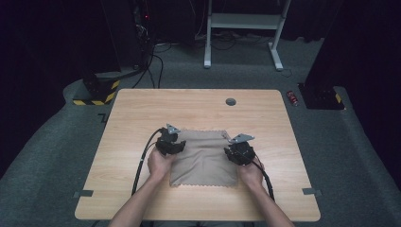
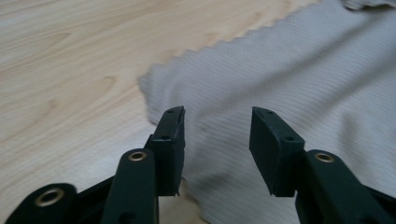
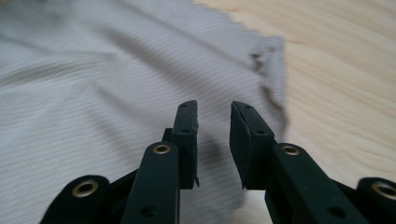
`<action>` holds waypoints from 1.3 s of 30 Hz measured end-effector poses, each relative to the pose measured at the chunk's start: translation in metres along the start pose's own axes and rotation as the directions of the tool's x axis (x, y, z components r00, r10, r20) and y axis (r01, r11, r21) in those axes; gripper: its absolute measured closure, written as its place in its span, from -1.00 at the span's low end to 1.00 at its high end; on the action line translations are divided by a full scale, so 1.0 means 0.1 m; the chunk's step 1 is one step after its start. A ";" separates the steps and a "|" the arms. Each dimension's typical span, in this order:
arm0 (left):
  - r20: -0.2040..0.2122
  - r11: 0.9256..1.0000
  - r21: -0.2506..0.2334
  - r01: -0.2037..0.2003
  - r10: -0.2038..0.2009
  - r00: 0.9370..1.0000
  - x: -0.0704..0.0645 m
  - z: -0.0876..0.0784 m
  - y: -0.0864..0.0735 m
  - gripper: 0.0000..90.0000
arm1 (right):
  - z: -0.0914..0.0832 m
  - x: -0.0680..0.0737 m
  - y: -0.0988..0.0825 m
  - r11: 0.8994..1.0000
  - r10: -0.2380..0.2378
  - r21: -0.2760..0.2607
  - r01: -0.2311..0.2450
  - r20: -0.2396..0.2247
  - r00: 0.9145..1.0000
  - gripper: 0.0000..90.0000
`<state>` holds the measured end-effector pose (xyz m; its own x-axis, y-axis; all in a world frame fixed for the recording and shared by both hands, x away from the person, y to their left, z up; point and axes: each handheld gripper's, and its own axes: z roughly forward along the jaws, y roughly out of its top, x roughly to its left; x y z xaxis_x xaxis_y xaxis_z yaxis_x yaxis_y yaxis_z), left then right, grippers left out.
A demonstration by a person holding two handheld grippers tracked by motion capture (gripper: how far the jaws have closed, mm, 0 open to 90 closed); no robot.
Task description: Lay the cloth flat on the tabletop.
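Note:
A beige ribbed cloth (image 1: 203,161) with zigzag-cut edges lies flat on the wooden table (image 1: 189,104), near its front middle. My left gripper (image 1: 169,143) rests at the cloth's far left corner, and my right gripper (image 1: 240,151) at its far right edge. In the left gripper view the left gripper (image 2: 217,126) has its jaws apart over the cloth (image 2: 303,79), beside a corner, with nothing pinched. In the right gripper view the right gripper (image 3: 214,116) has a narrower gap above the cloth (image 3: 93,93), whose right corner is folded up slightly.
A round cable hole (image 1: 231,101) sits near the table's far edge. Grey tape marks (image 1: 83,193) lie at the front corners. Beyond the table stand a white desk frame (image 1: 243,28), a yellow-black striped base (image 1: 97,97) and a red object (image 1: 293,98) on the floor.

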<state>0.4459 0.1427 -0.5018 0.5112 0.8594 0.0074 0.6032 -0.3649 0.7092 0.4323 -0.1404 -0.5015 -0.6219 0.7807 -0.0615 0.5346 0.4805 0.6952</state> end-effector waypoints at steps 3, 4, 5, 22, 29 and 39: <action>0.040 0.999 -0.003 -0.031 0.032 0.999 -0.11 -0.13 -0.08 0.19 | -0.01 0.07 -0.05 1.000 -0.008 0.005 0.008 -0.033 0.999 0.51; 0.061 0.999 -0.009 -0.041 0.041 0.997 -0.16 -0.21 -0.13 0.19 | -0.03 0.09 -0.07 1.000 -0.008 0.002 0.008 -0.044 0.999 0.50; 0.076 0.999 -0.012 -0.049 0.050 0.996 -0.20 -0.27 -0.17 0.18 | -0.07 0.12 -0.11 1.000 -0.005 0.002 0.005 -0.059 0.998 0.50; 0.047 0.996 0.063 -0.069 0.067 0.997 -0.20 -0.48 -0.61 0.46 | -0.44 0.32 -0.59 0.993 -0.109 0.026 0.113 -0.121 0.987 0.71; 0.078 0.997 0.032 -0.075 0.073 0.994 -0.29 -0.63 -0.67 0.31 | -0.51 0.33 -0.61 0.992 -0.117 0.032 0.122 -0.123 0.985 0.63; 0.065 0.997 -0.012 -0.081 0.081 0.995 -0.43 -0.67 -0.90 0.28 | -0.58 0.39 -0.75 0.992 -0.126 -0.002 0.126 -0.130 0.984 0.61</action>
<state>0.3286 0.1624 -0.5185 0.5974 0.8017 0.0191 0.5524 -0.4287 0.7149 0.3347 -0.1687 -0.5148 -0.7530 0.6558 -0.0550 0.4505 0.5746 0.6833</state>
